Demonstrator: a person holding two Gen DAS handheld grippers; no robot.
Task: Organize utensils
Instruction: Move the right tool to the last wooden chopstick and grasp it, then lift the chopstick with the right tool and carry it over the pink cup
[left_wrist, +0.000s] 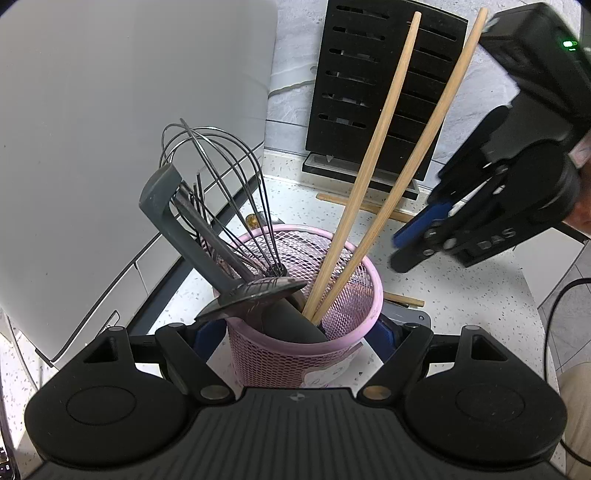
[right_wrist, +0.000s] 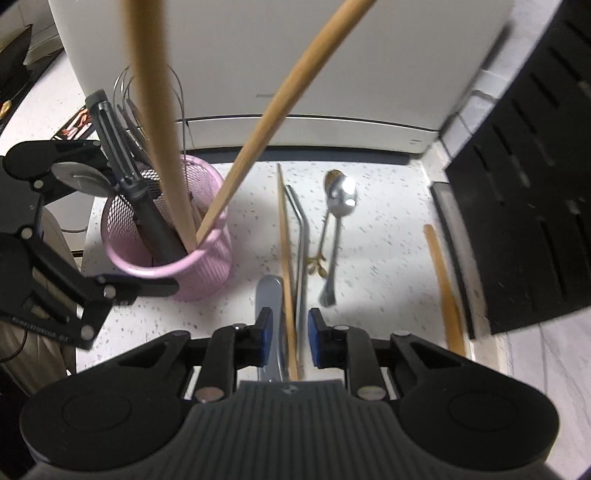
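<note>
My left gripper (left_wrist: 295, 332) is shut on a pink mesh holder (left_wrist: 306, 354), one finger on each side. In it stand a wire whisk (left_wrist: 221, 177), a grey-handled tool (left_wrist: 166, 206) and two long wooden chopsticks (left_wrist: 384, 129). To the right of the holder (right_wrist: 207, 266), my right gripper (right_wrist: 290, 332) points steeply down at the counter. A wooden chopstick (right_wrist: 284, 229), a bent metal straw (right_wrist: 301, 229) and a flat silver handle (right_wrist: 267, 291) lie between its blue pads (right_wrist: 314, 332); a gap shows beside the straw. A silver spoon (right_wrist: 341, 199) lies just right of them.
A white appliance (right_wrist: 295, 55) fills the back behind the holder. A black slotted rack (right_wrist: 535, 184) leans at the right, with another wooden stick (right_wrist: 443, 277) along its base. A small gold-tipped utensil (right_wrist: 317, 262) lies beside the spoon. The speckled counter (left_wrist: 480, 295) ends at the right.
</note>
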